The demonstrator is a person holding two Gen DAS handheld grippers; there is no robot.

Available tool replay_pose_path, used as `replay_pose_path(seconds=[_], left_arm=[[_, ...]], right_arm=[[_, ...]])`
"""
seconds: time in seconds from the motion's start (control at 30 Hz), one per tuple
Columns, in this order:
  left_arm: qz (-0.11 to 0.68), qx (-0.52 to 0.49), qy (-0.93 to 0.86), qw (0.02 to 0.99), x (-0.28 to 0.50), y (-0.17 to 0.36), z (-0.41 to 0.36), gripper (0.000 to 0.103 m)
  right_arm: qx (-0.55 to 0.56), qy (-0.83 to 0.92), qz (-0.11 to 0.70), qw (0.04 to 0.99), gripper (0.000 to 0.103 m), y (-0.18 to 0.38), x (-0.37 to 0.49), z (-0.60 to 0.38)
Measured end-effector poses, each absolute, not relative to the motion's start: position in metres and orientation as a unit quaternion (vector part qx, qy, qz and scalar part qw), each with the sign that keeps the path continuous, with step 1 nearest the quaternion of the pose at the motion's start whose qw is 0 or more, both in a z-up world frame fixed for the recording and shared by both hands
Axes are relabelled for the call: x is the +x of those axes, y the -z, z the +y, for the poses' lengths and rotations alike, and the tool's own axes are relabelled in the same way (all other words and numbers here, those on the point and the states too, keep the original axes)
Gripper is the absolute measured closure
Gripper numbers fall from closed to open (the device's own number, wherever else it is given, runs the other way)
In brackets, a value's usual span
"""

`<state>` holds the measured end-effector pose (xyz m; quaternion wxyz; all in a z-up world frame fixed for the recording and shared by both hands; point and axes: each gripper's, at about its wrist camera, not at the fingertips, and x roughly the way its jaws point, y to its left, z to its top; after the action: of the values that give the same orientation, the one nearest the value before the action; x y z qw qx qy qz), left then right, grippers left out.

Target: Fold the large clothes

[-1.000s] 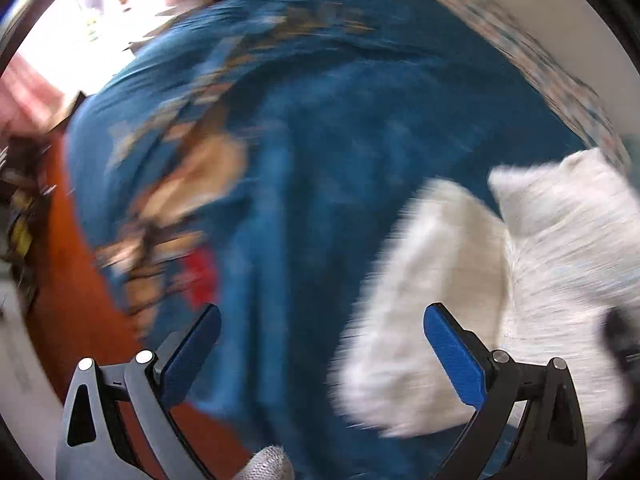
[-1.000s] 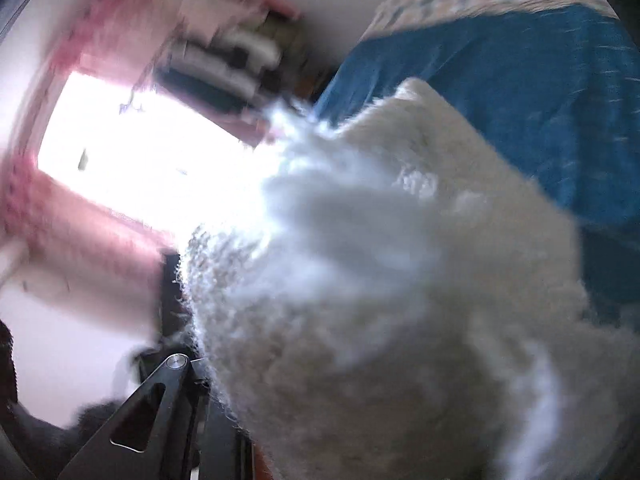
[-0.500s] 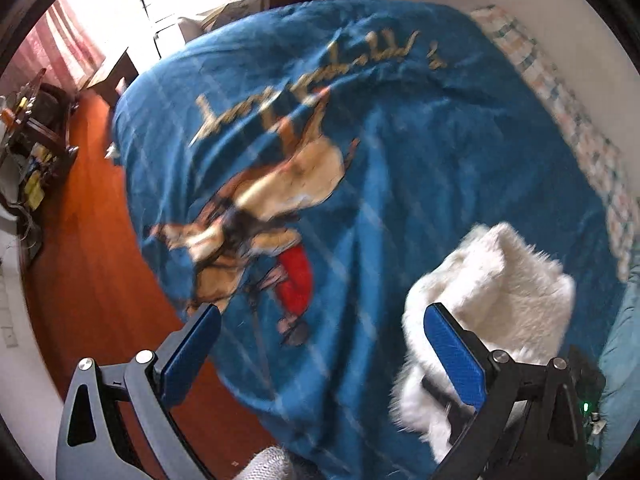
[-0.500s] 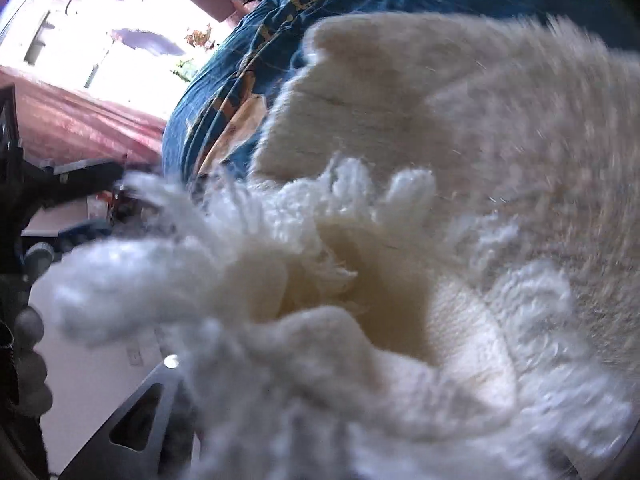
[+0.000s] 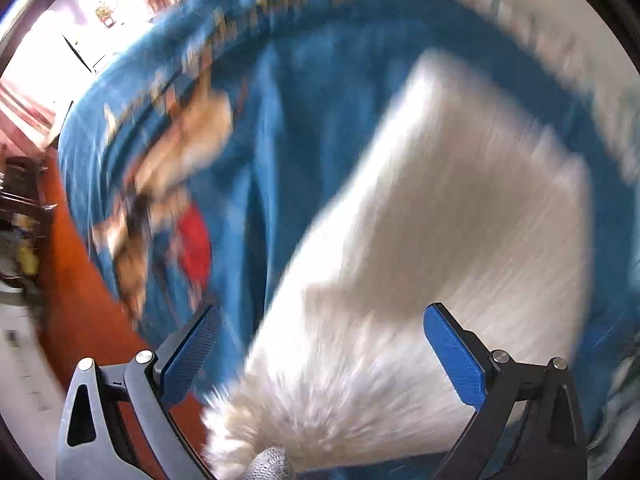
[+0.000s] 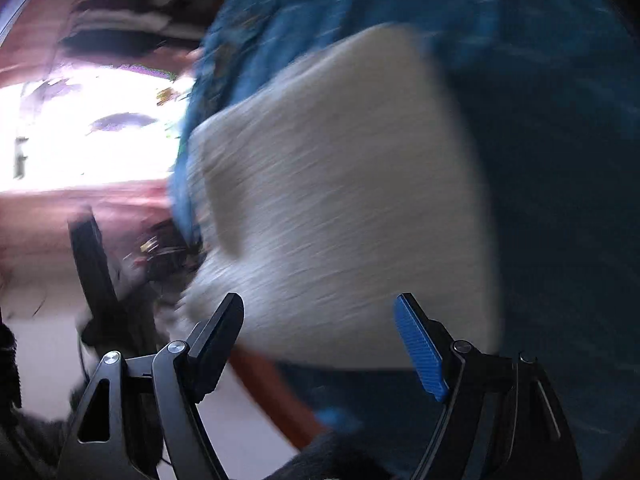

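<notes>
Both views are smeared by motion, so fine detail is hard to read. A fluffy white garment [image 5: 452,216] is lying as a folded, roughly rectangular bundle on a blue bedspread [image 5: 328,100], which is carrying a printed figure in tan and red [image 5: 172,184] and is covering a bed beside an orange-brown floor [image 5: 76,292]. The left gripper [image 5: 322,344] is pointing down over the near, shaggy end of the garment; its 2 blue-padded jaws are standing wide, with the fuzzy edge lying between them in the picture, though the pads are not pressing on it. The right gripper [image 6: 320,334] is aiming at the same garment from another side, and its jaws are opening, wide apart, with the cloth showing beyond and between them but not pinched. In the right wrist view, the garment [image 6: 344,200] is sitting near the bedspread's [image 6: 540,160] edge, with a bright window [image 6: 80,132] glowing at the left. A checked fabric [image 5: 560,52] is edging the far side of the bed.
</notes>
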<state>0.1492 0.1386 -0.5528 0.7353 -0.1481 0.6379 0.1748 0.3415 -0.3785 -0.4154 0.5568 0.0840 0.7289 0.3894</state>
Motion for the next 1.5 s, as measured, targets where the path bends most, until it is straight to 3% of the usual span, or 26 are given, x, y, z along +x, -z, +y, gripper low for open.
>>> replay_pose_path(seconds=[0.07, 0.2, 0.33, 0.43, 0.57, 0.67, 0.83, 0.93, 1.07, 1.2, 1.23, 1.33, 1.43, 1.5], left_arm=[[0.651, -0.15, -0.174, 0.724, 0.131, 0.579, 0.125, 0.0], [0.633, -0.156, -0.176, 0.737, 0.118, 0.578, 0.125, 0.0], [0.638, -0.19, -0.174, 0.726, 0.123, 0.577, 0.14, 0.0], [0.639, -0.175, -0.178, 0.727, 0.13, 0.571, 0.149, 0.0], [0.629, -0.162, -0.199, 0.734, 0.138, 0.554, 0.158, 0.0], [0.607, -0.188, -0.214, 0.742, 0.138, 0.53, 0.169, 0.0], [0.578, -0.215, -0.224, 0.755, 0.141, 0.5, 0.175, 0.0], [0.575, -0.224, -0.217, 0.757, 0.152, 0.503, 0.16, 0.0], [0.57, -0.226, -0.194, 0.766, 0.178, 0.511, 0.127, 0.0], [0.562, -0.193, -0.182, 0.784, 0.201, 0.521, 0.097, 0.0], [0.565, -0.182, -0.18, 0.784, 0.205, 0.527, 0.091, 0.0], [0.59, -0.146, -0.17, 0.776, 0.213, 0.552, 0.075, 0.0], [0.634, -0.081, -0.156, 0.753, 0.206, 0.594, 0.06, 0.0], [0.634, -0.115, -0.157, 0.748, 0.198, 0.596, 0.072, 0.0]], right_arm=[[0.074, -0.372, 0.729, 0.569, 0.023, 0.422, 0.361, -0.379], [0.057, -0.403, 0.725, 0.555, 0.023, 0.454, 0.393, -0.37], [0.157, -0.477, 0.753, 0.425, 0.013, 0.527, 0.416, -0.351], [0.183, -0.517, 0.746, 0.378, 0.013, 0.545, 0.407, -0.334], [0.232, -0.502, 0.725, 0.411, 0.041, 0.538, 0.404, -0.336], [0.295, -0.458, 0.72, 0.43, 0.047, 0.527, 0.403, -0.361], [0.415, -0.356, 0.692, 0.471, 0.047, 0.506, 0.403, -0.455], [0.344, -0.298, 0.723, 0.52, 0.032, 0.504, 0.413, -0.507], [0.282, -0.259, 0.753, 0.535, 0.029, 0.499, 0.418, -0.541], [0.132, -0.245, 0.692, 0.666, 0.029, 0.42, 0.433, -0.543], [0.124, -0.262, 0.671, 0.682, 0.03, 0.401, 0.437, -0.543], [0.108, -0.324, 0.676, 0.653, 0.049, 0.374, 0.449, -0.534], [0.053, -0.366, 0.697, 0.614, 0.051, 0.384, 0.442, -0.476], [-0.002, -0.357, 0.7, 0.619, 0.052, 0.41, 0.45, -0.431]])
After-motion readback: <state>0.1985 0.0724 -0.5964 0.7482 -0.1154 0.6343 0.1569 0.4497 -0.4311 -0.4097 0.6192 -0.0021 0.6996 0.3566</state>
